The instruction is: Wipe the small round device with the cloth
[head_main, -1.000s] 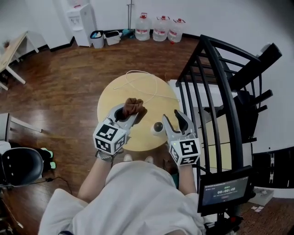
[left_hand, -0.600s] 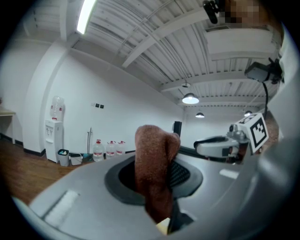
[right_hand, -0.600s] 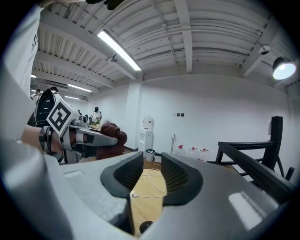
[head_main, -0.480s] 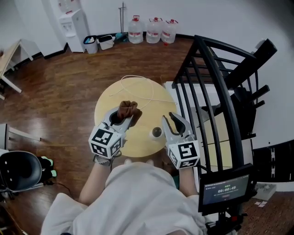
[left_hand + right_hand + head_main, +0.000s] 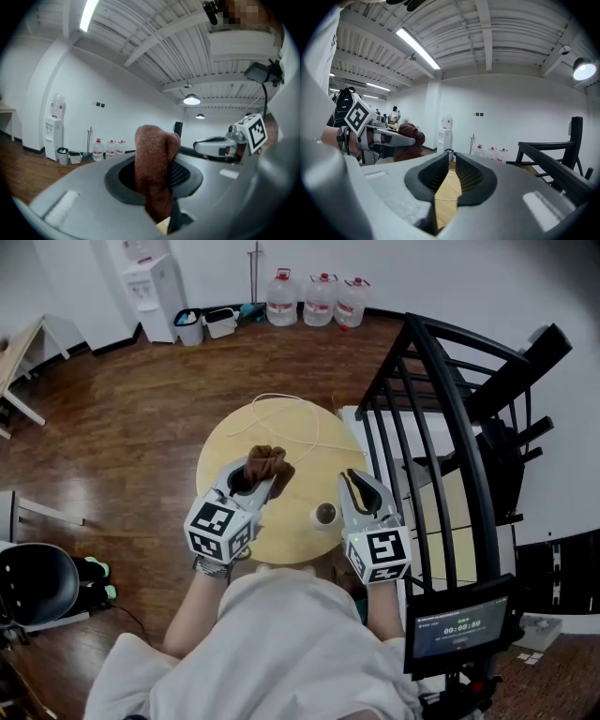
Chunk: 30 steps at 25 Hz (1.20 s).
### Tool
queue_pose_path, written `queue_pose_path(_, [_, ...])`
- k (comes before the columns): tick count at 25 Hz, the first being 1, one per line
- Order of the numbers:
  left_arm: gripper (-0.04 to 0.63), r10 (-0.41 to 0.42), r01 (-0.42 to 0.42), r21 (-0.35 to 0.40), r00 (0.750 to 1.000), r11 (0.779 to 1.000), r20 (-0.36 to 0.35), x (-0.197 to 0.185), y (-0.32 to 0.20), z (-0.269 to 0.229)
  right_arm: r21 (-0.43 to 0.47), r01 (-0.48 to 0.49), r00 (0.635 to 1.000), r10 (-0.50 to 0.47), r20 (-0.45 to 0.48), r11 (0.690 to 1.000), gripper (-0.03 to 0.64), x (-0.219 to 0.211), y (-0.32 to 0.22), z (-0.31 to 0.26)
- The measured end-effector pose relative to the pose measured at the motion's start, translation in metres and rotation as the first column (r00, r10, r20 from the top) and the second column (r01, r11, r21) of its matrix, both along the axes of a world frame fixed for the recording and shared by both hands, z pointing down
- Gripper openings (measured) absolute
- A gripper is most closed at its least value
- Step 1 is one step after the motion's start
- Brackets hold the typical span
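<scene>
The small round device (image 5: 325, 514) sits on the round wooden table (image 5: 291, 442) near its front right edge. It lies just left of my right gripper (image 5: 361, 486) and outside its fingers. That gripper's jaws have just been closing. Only a narrow slit remains between them (image 5: 451, 157), and through it I see only bare tabletop. My left gripper (image 5: 255, 474) is shut on a bunched brown cloth (image 5: 264, 463), which sticks up between its fingers (image 5: 154, 168). The cloth hangs over the table's middle, apart from the device.
A thin white cord (image 5: 281, 399) loops across the far half of the table. A black metal railing (image 5: 450, 427) stands close on the right. Water bottles (image 5: 322, 296) and a dispenser (image 5: 155, 282) line the far wall. A black chair (image 5: 37, 582) stands at the left.
The right gripper's jaws have gone from wide apart to nearly together, with nothing between them. The left gripper still holds the cloth and has shifted only slightly.
</scene>
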<state>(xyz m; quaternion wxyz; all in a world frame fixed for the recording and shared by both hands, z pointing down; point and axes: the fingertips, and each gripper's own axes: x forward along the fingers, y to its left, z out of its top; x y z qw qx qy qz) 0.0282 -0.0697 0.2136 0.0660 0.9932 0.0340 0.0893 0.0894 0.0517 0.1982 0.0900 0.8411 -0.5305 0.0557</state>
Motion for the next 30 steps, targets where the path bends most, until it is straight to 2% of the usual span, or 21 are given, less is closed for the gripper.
queue_pose_path(11, [0.109, 0.028, -0.028, 0.002, 1.0, 1.0, -0.012, 0.009, 0.003, -0.003, 0.024, -0.036, 0.999, 0.036, 0.006, 0.999, 0.005, 0.009, 0.0, 0.0])
queue_pose_path(19, [0.109, 0.051, -0.051, 0.003, 0.998, 0.999, -0.023, 0.009, 0.006, -0.012, 0.04, -0.04, 0.999, 0.04, 0.01, 0.998, 0.005, 0.009, -0.001, -0.006])
queue_pose_path(24, [0.109, 0.085, -0.085, 0.014, 0.996, 0.996, -0.024, -0.012, 0.006, -0.001, 0.031, -0.056, 0.998, 0.055, 0.01, 0.998, 0.005, -0.017, -0.005, 0.004])
queue_pose_path(30, [0.109, 0.138, -0.138, -0.015, 0.99, 0.99, 0.015, -0.021, 0.013, 0.001, -0.006, -0.092, 0.995, 0.093, 0.048, 0.996, 0.005, -0.031, -0.001, 0.0])
